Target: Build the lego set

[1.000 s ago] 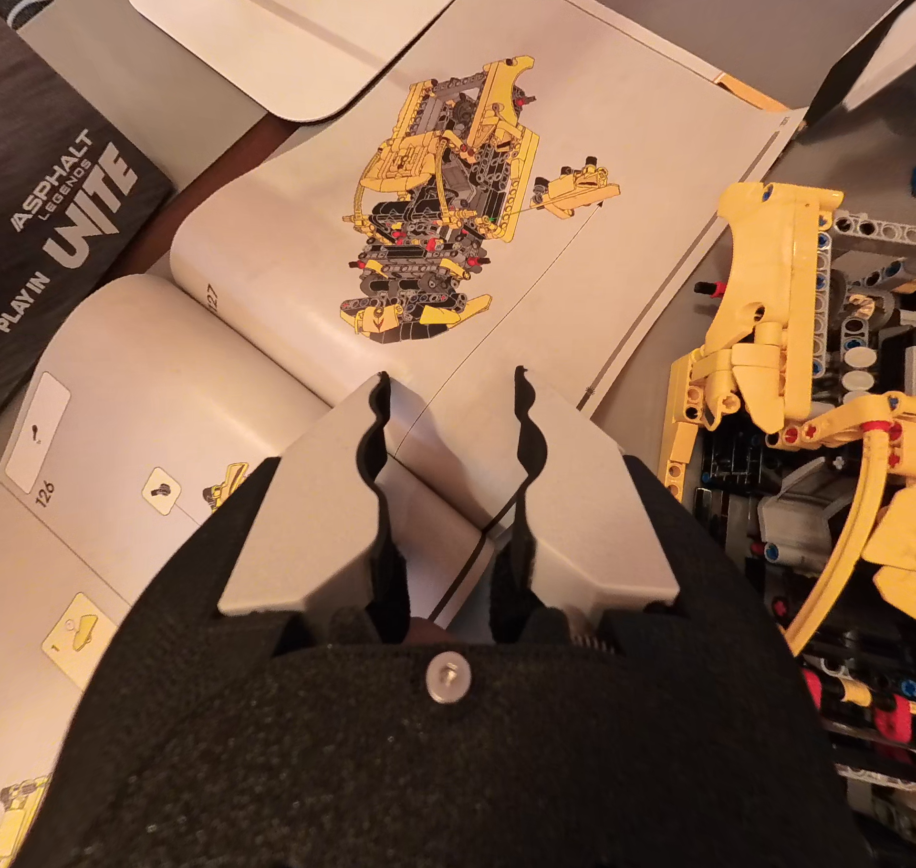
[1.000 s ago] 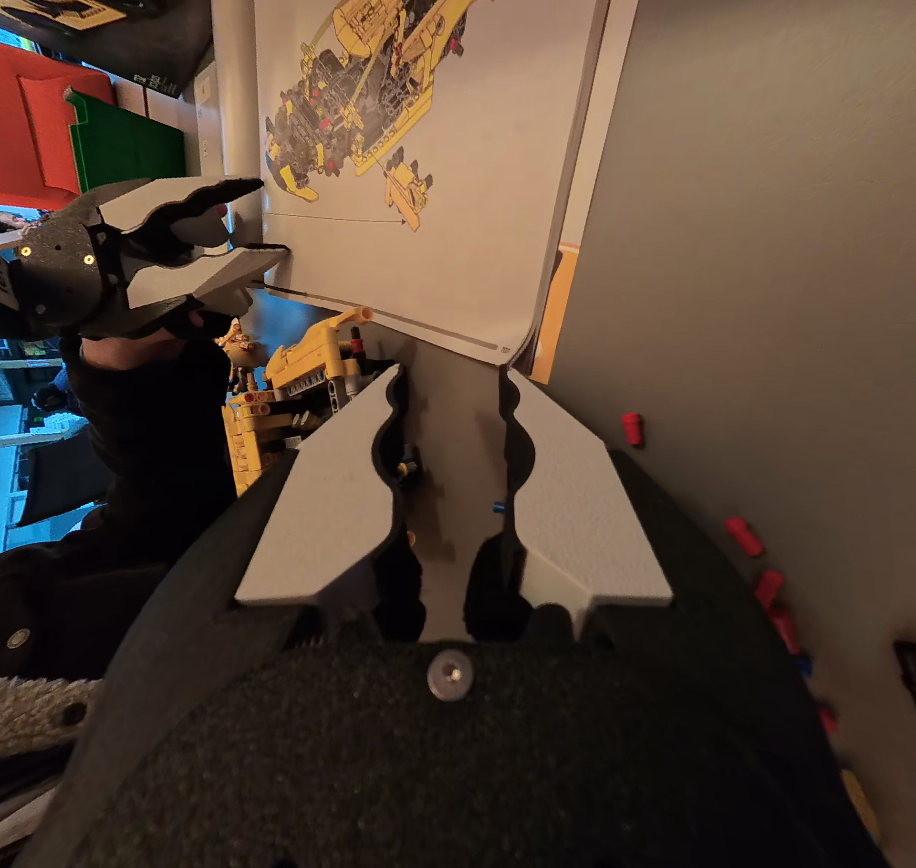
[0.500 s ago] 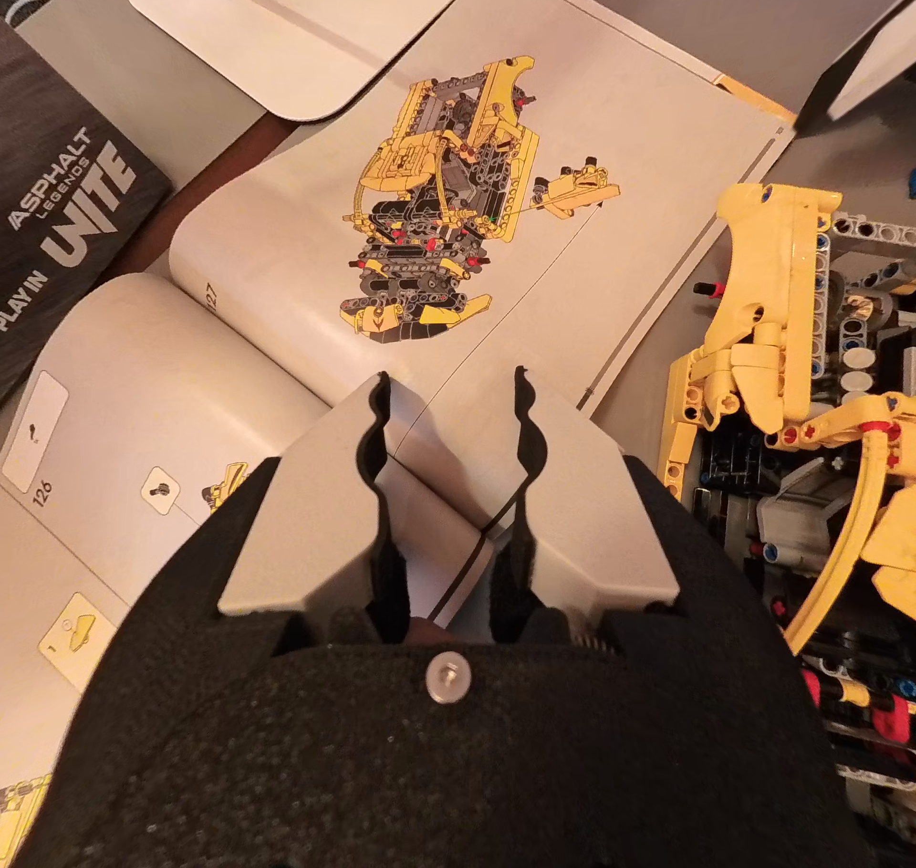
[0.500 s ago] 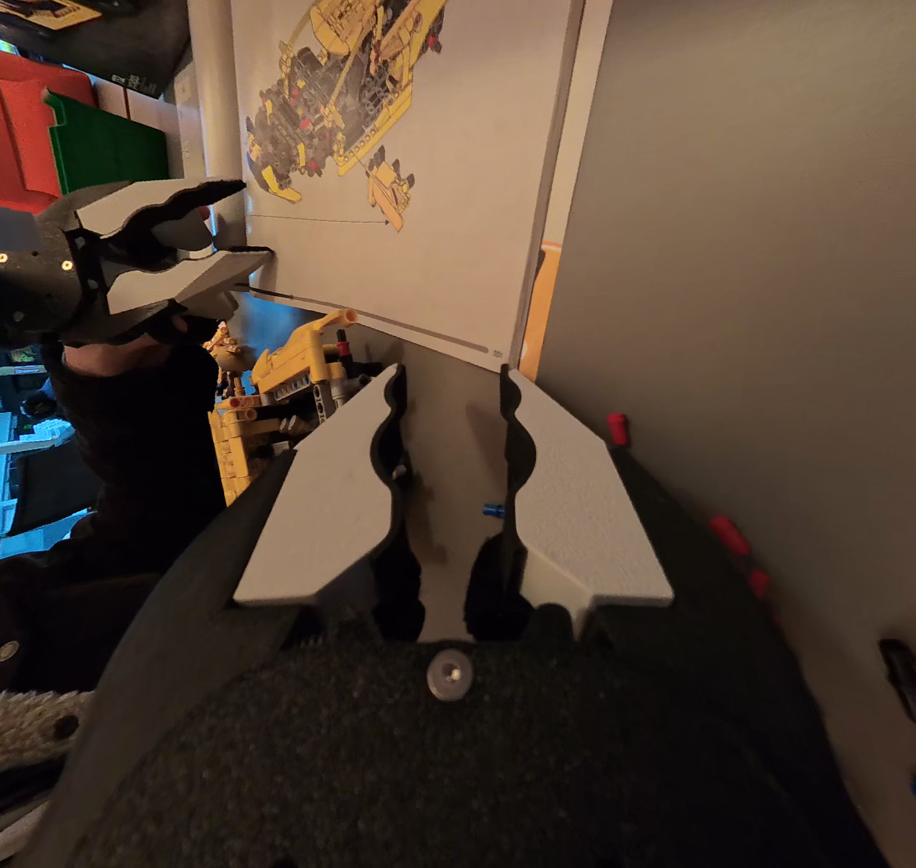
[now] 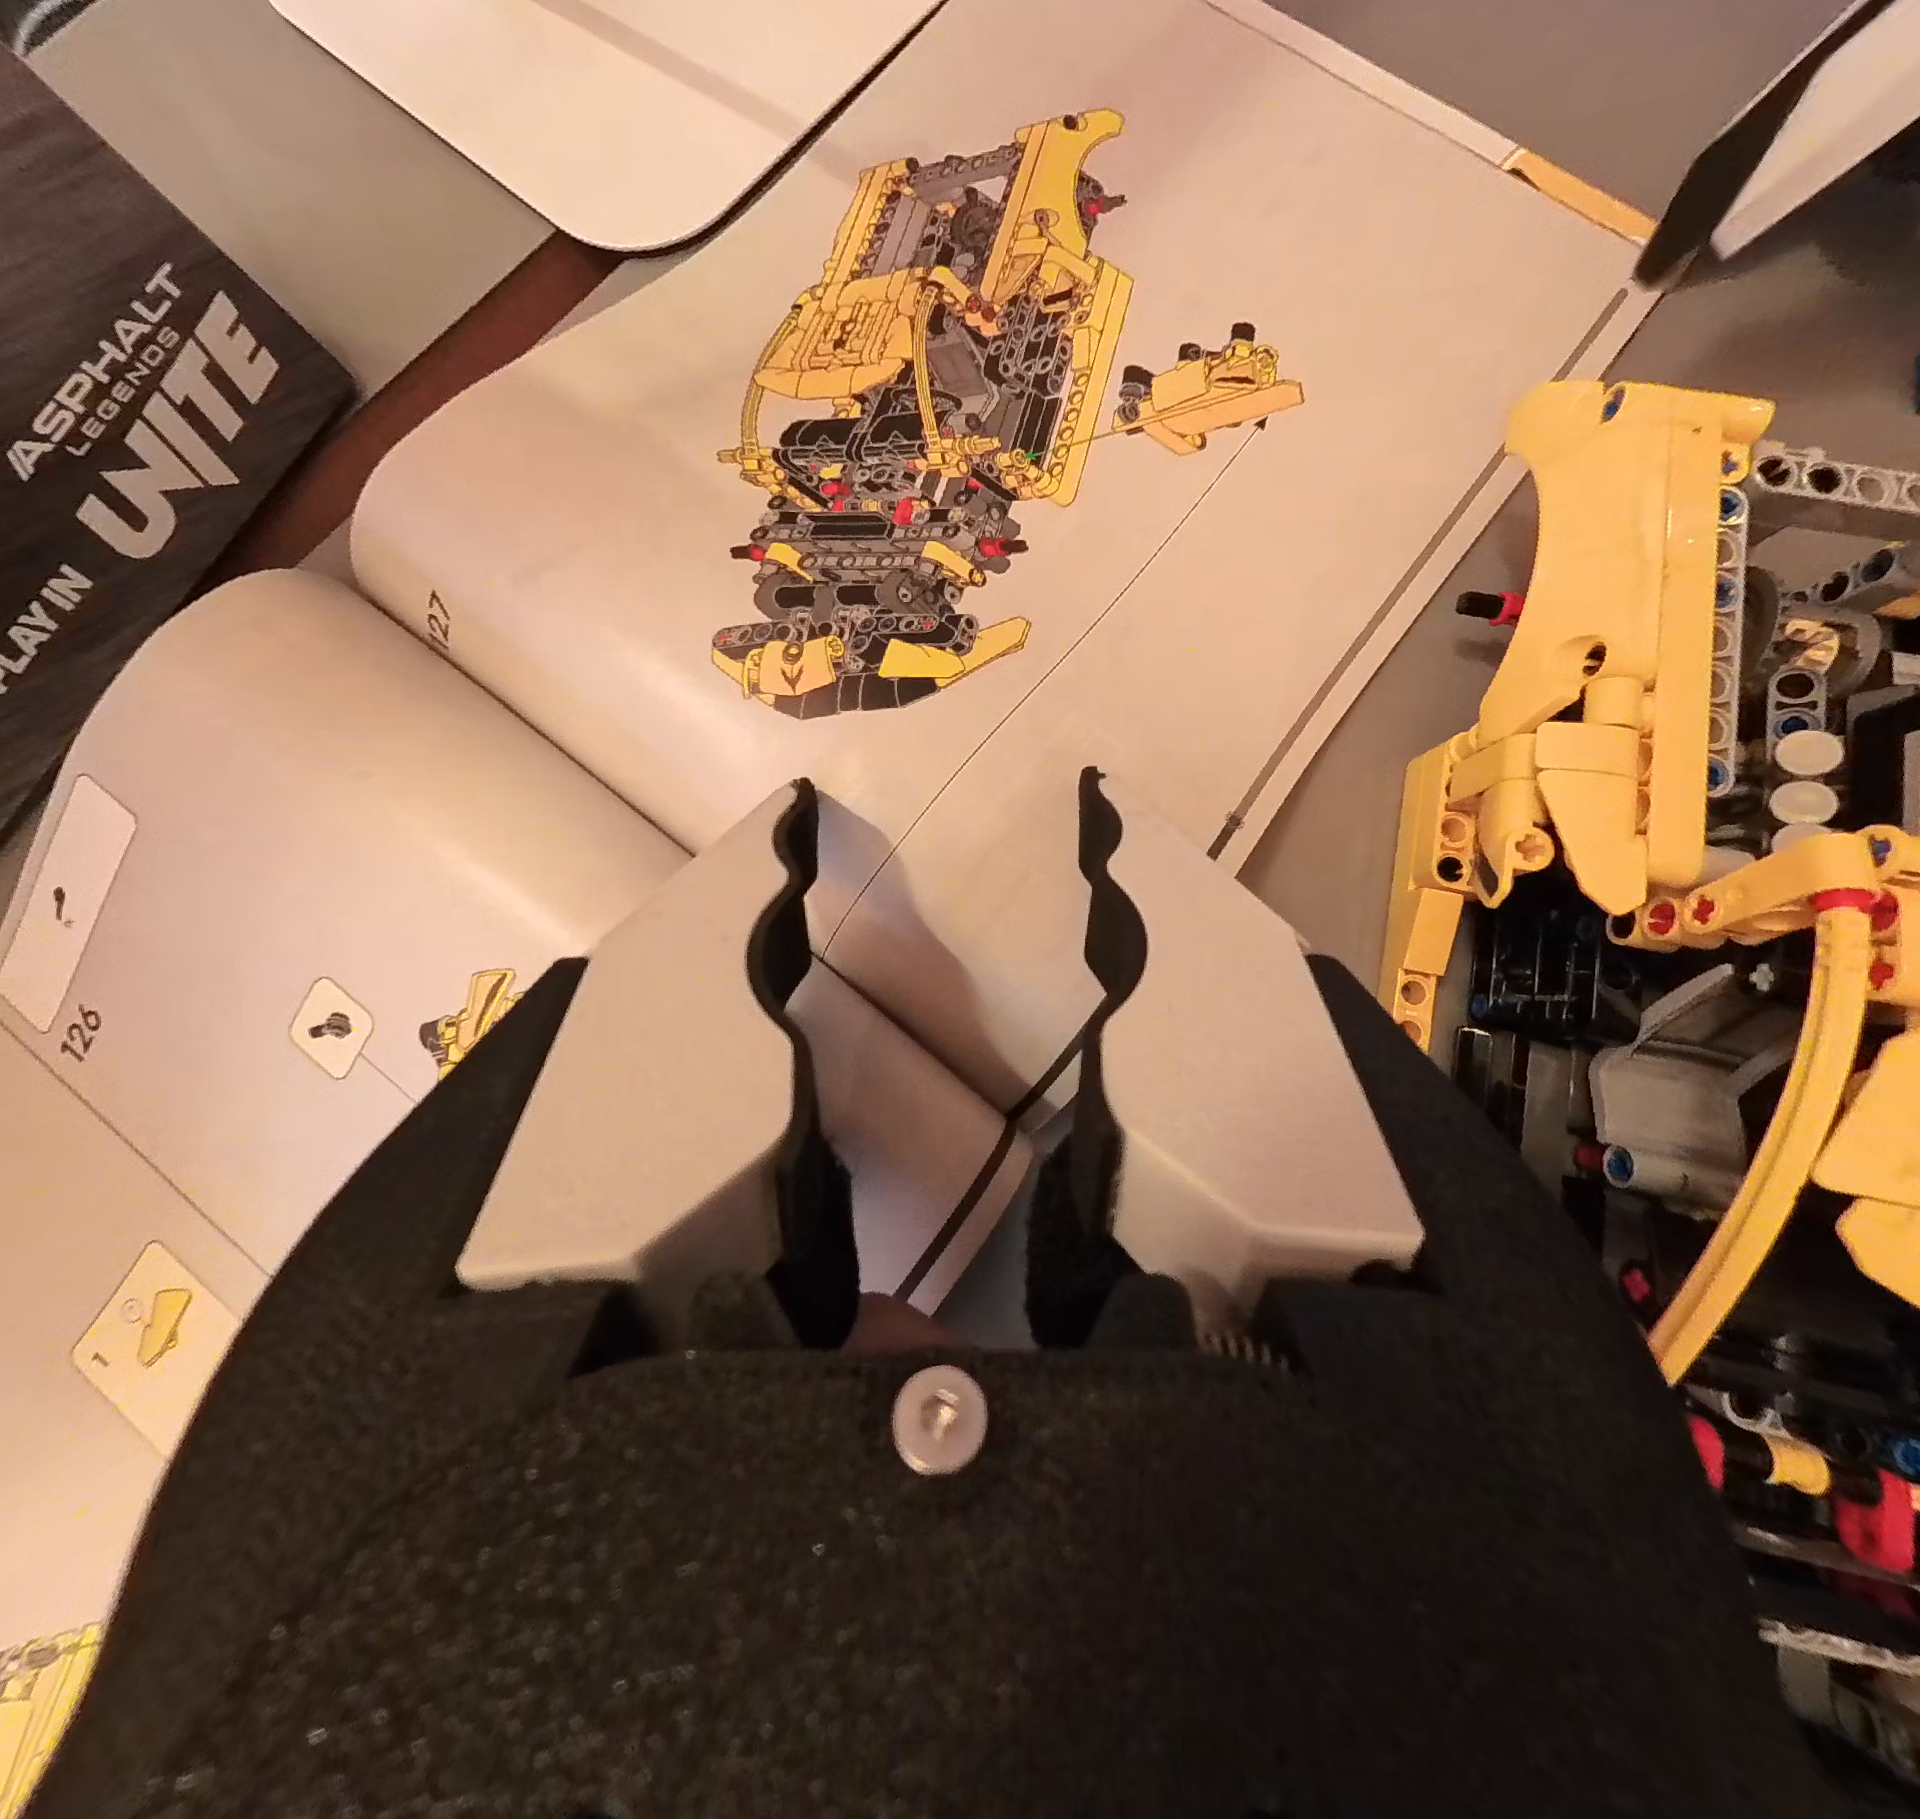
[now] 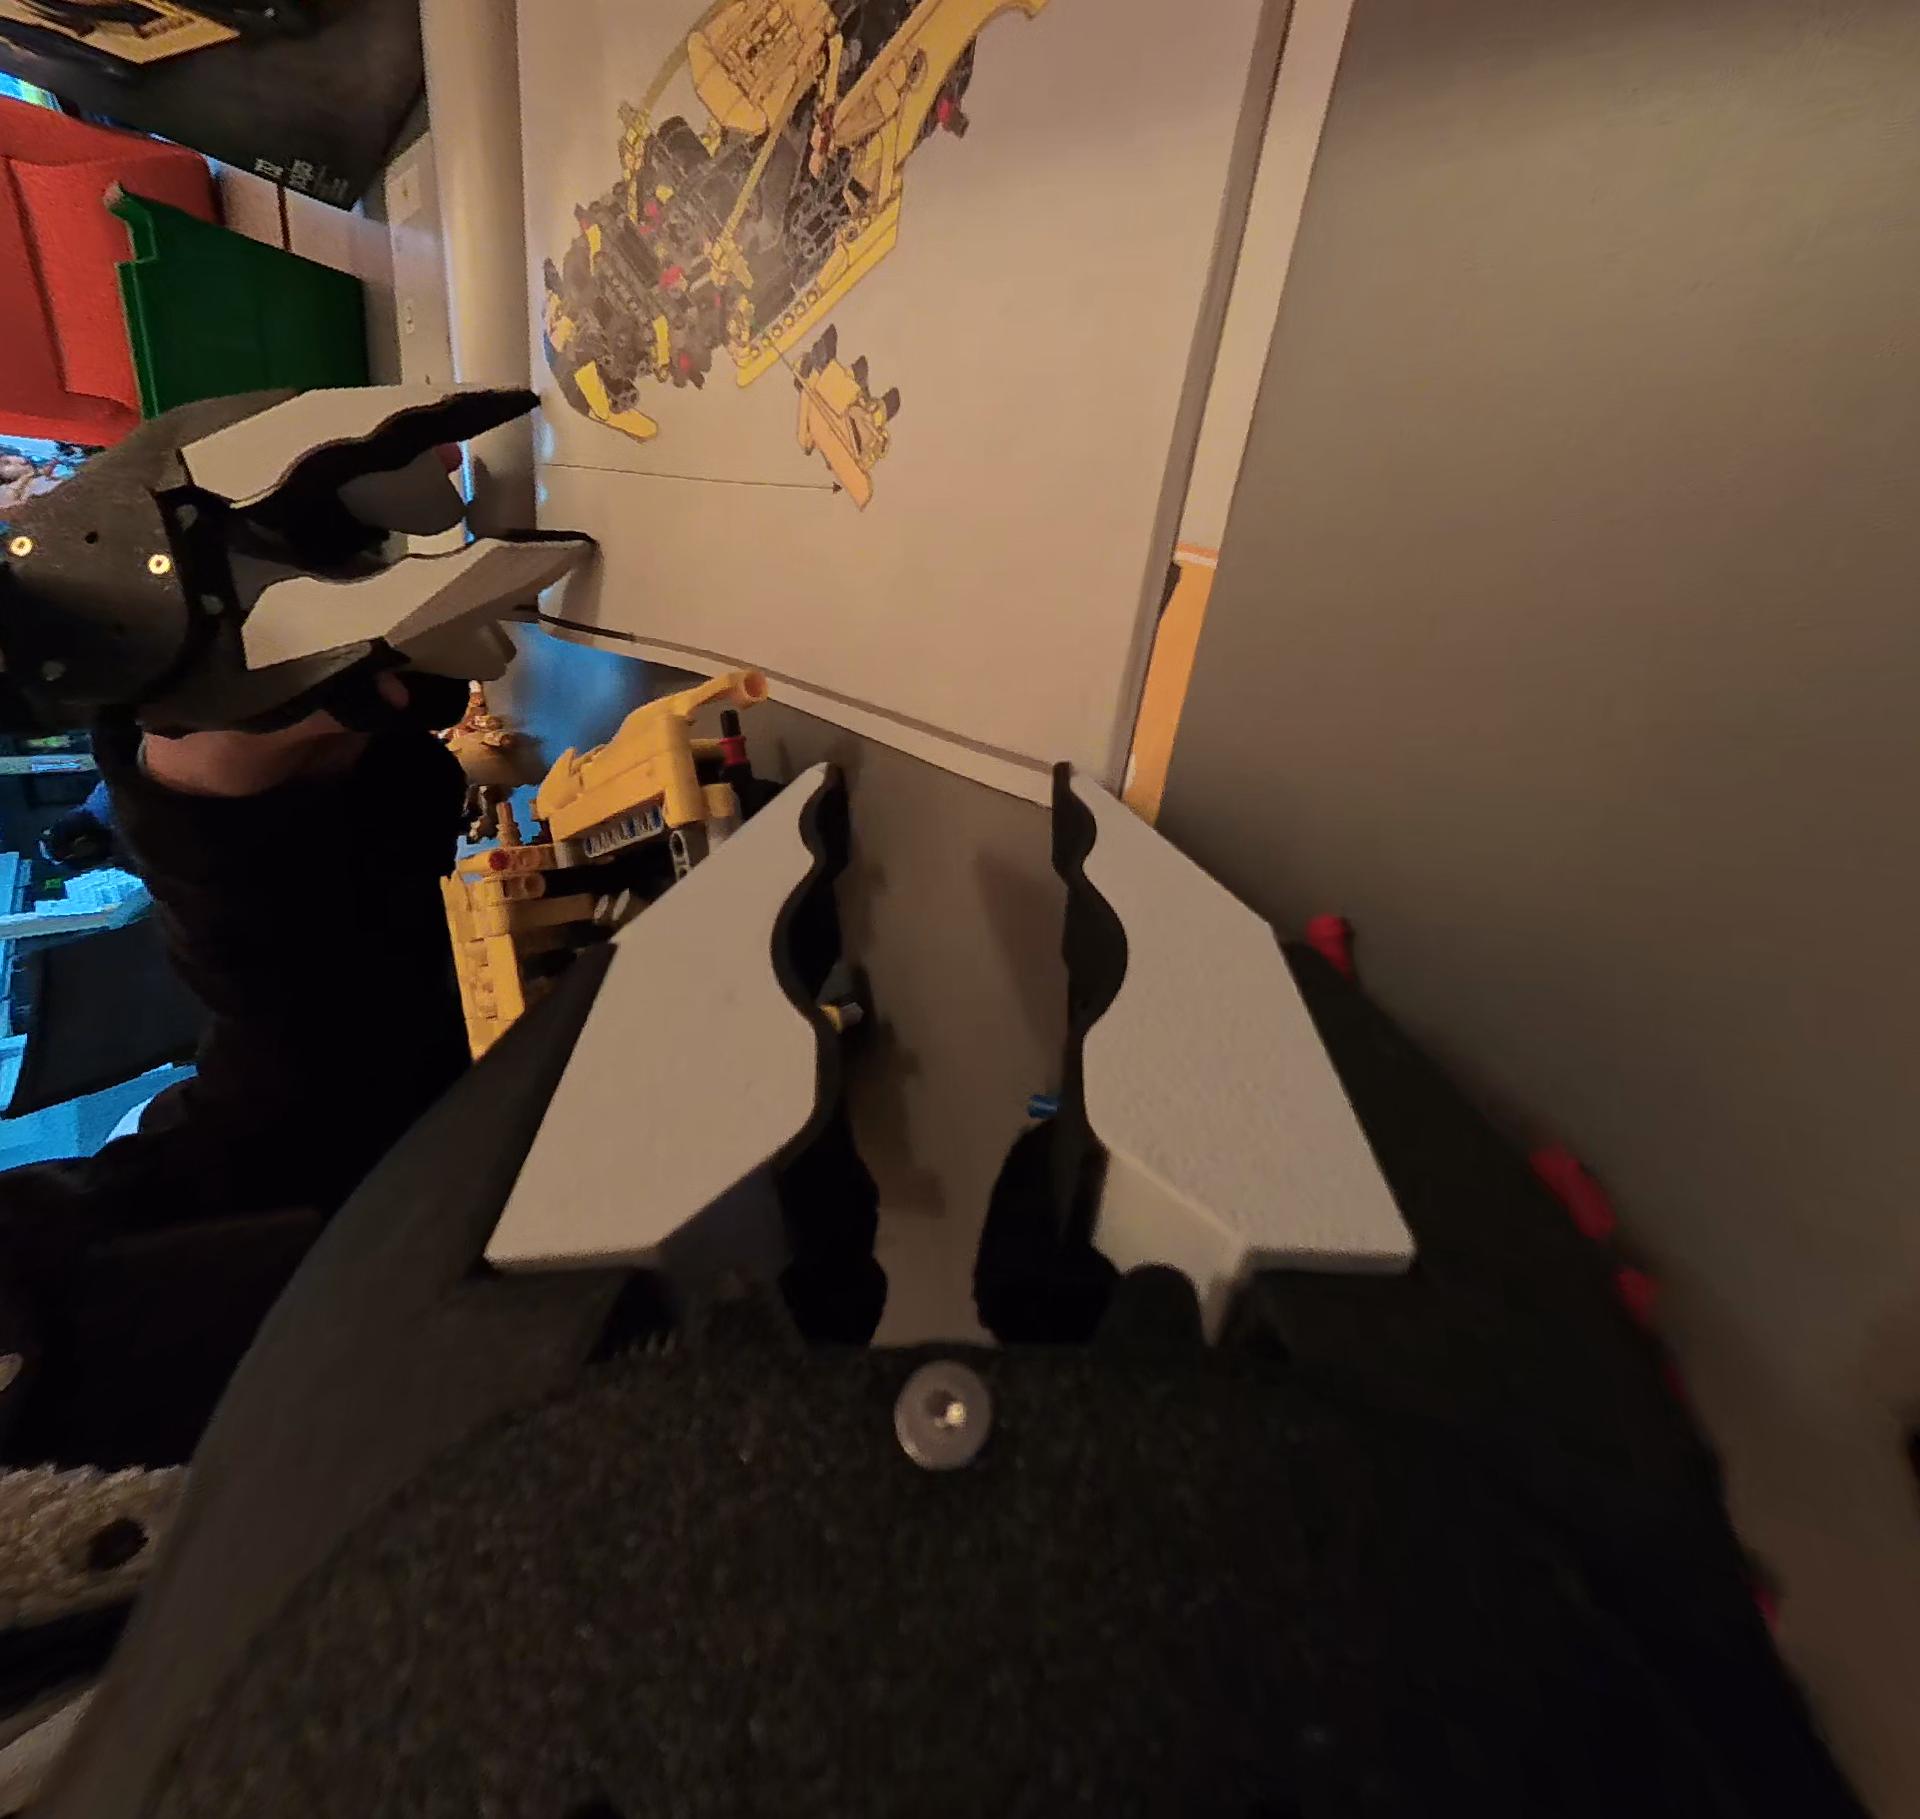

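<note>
Since a second ago, right tool (image 6: 945, 782) swung slightly; left tool (image 5: 940, 793) unchanged. Both tools' jaws apart, empty. Yellow lego model (image 5: 1621, 834) lies right of left tool, beside open instruction booklet (image 5: 1039, 626).

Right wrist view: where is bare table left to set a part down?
Bare grey table runs along the far edge of the open instruction booklet, above the scattered red pins. A narrow strip lies between the right tool fingers. It is crowded by the yellow model and the left tool.
</note>
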Demonstrator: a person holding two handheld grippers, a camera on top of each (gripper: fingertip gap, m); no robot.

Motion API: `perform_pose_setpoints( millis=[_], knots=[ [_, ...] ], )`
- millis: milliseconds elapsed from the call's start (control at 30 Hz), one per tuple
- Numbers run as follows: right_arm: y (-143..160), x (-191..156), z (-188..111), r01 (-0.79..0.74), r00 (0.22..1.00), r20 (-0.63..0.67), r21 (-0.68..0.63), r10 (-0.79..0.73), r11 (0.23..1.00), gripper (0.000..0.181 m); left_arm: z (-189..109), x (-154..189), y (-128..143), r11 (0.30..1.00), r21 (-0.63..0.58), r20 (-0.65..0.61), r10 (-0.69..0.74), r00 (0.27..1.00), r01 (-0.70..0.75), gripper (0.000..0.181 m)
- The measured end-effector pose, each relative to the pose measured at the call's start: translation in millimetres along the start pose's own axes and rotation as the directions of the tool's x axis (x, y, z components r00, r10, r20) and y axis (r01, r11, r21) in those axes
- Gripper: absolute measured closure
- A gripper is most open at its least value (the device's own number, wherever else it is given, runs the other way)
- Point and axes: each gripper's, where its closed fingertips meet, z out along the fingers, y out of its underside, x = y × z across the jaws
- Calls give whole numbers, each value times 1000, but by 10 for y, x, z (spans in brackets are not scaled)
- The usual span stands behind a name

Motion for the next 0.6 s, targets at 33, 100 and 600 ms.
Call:
perform_pose_setpoints(
  millis=[33,100,600],
  knots=[
    [1,-10,6,7,1000,-1,-4,-7,1000,143,2,1,1,1000,0,1,0,1000,0,131],
    [-29,-36,-36,25,1000,-13,10,-25,1000,142,6,2,1,1000,0,0,0,1000,0,131],
    [-23,85,-106,24,994,-109,7,-23,1000,153,20,9,6,1000,2,-3,-5,1000,5,131]
  ],
)
